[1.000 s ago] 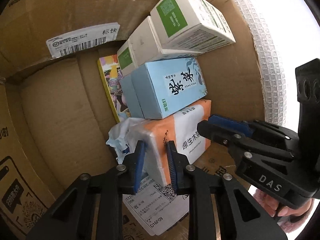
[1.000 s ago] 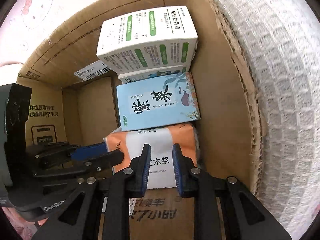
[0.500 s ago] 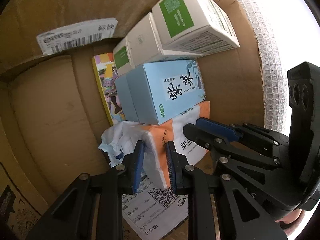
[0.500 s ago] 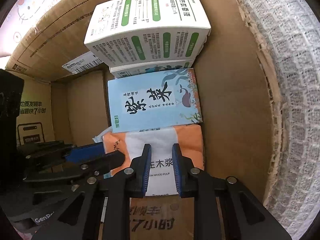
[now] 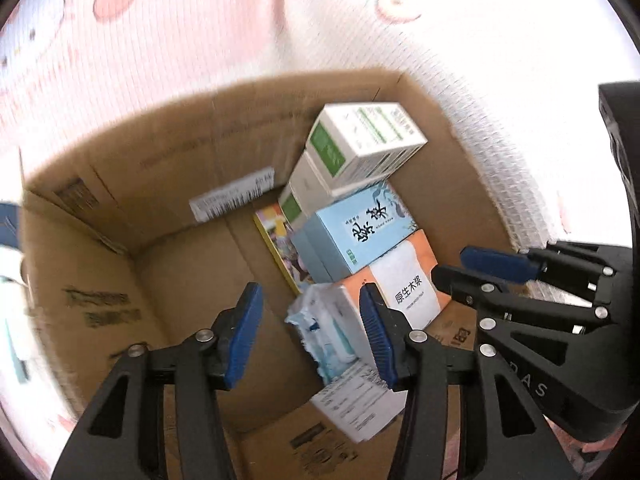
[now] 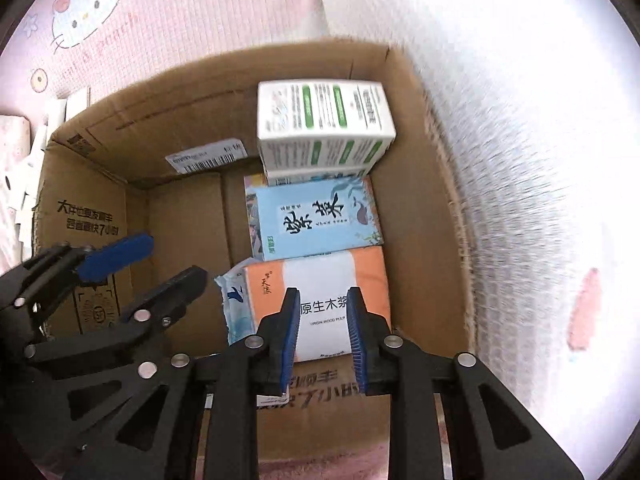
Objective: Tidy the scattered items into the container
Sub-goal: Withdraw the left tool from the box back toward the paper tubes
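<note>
The cardboard box point(image 5: 160, 168) point(image 6: 160, 112) holds a row along its right wall: a white-and-green carton point(image 5: 364, 140) point(image 6: 320, 116) on top of another carton, a light blue box point(image 5: 360, 236) point(image 6: 316, 216), and an orange tissue pack point(image 5: 404, 280) point(image 6: 320, 280). A crumpled blue-white plastic pack point(image 5: 324, 328) point(image 6: 236, 304) lies beside the tissue pack. My left gripper point(image 5: 310, 338) point(image 6: 160, 268) hovers above them, its jaws opening, nothing pressed between them. My right gripper point(image 6: 323, 340) point(image 5: 472, 270) hangs over the tissue pack, jaws opening slightly, apart from it.
A colourful book point(image 5: 276, 236) stands against the blue box. A shipping label point(image 5: 232, 196) sticks to the back wall. The left half of the box floor is bare. A pink cartoon-print mat point(image 6: 120, 12) and white waffle cloth point(image 6: 520, 120) surround the box.
Both grippers have risen out of the box. The left jaws let go of the tissue pack's end and spread wide. The right jaws parted a little.
</note>
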Demonstrator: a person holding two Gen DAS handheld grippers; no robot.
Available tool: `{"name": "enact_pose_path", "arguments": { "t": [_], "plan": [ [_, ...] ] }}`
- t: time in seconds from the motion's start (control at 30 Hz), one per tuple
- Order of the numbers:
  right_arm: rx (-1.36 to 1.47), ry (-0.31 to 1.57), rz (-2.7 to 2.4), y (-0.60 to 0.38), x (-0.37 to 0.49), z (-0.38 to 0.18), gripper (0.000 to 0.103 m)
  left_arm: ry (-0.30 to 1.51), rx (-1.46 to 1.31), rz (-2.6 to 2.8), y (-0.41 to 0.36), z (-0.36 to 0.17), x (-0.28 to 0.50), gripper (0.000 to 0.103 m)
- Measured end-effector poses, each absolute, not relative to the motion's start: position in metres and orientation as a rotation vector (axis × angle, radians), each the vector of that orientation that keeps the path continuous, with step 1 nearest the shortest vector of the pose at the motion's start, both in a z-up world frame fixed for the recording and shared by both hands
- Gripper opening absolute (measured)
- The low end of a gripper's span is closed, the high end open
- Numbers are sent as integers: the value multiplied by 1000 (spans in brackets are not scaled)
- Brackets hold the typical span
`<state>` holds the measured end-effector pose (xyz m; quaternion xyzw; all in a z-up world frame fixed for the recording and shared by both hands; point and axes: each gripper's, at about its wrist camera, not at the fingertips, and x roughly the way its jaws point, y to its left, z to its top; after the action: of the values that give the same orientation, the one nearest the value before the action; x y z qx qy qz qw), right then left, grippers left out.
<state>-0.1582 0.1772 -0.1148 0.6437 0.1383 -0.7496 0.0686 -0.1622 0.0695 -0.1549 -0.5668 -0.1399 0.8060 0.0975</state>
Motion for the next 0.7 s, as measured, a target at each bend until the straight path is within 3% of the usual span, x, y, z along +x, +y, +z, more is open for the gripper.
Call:
{"name": "enact_pose_path", "arguments": {
  "t": [0.1,0.2,0.43,0.57,0.7],
  "plan": [
    [1901,499,-2326,150,-140,-103,37,-375,-1611,2398,55,-142,-150,54],
    [1845,575,-2368,190,-148,-89,47,-362,-1554,2421,48,-127,-136,55],
    [1754,708,-2391,138,-110,-75,49,-371,-1421,2504,7,-96,-105,61],
    [1677,832,-2440,108,-97,-66,57,-361,-1334,2534,-19,-82,-83,64],
    [1625,826,-2462,86,-90,-59,58,-379,-1307,2563,-48,-82,-66,66]
  ]
}}
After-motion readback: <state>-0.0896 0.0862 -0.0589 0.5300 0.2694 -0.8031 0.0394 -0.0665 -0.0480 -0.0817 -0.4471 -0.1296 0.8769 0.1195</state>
